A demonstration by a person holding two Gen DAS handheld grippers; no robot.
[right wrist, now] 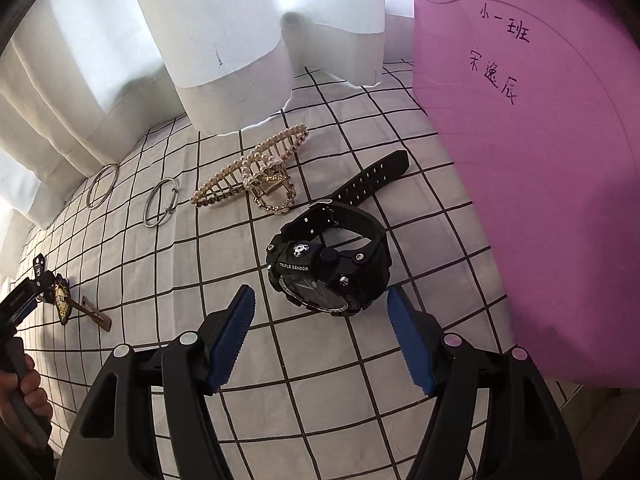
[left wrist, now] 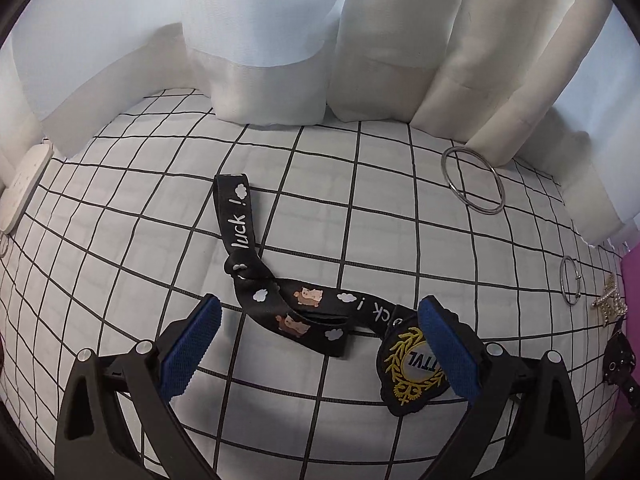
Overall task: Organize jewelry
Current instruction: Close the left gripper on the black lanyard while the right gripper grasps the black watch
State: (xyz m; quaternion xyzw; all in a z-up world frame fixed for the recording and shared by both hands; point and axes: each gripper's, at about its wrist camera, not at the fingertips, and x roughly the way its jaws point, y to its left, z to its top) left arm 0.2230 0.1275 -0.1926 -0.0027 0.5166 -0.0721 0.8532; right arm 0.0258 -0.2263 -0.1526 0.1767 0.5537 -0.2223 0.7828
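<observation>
While the left gripper (left wrist: 320,340) spreads wide over the black strap (left wrist: 280,304) on the checked table (left wrist: 400,200), gripping nothing, the right gripper (right wrist: 322,326) gapes equally wide, empty, just short of the black watch (right wrist: 328,268) beside the pink box (right wrist: 540,160).

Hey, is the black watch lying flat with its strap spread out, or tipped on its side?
Tipped: the watch rests on its edge, face angled toward the camera, strap looped behind it.

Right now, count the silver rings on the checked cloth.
2. The larger silver ring lies by the curtain hem; the smaller silver ring sits between it and the pearl hair claw. A partial ring at the left wrist view's edge may be another.
</observation>
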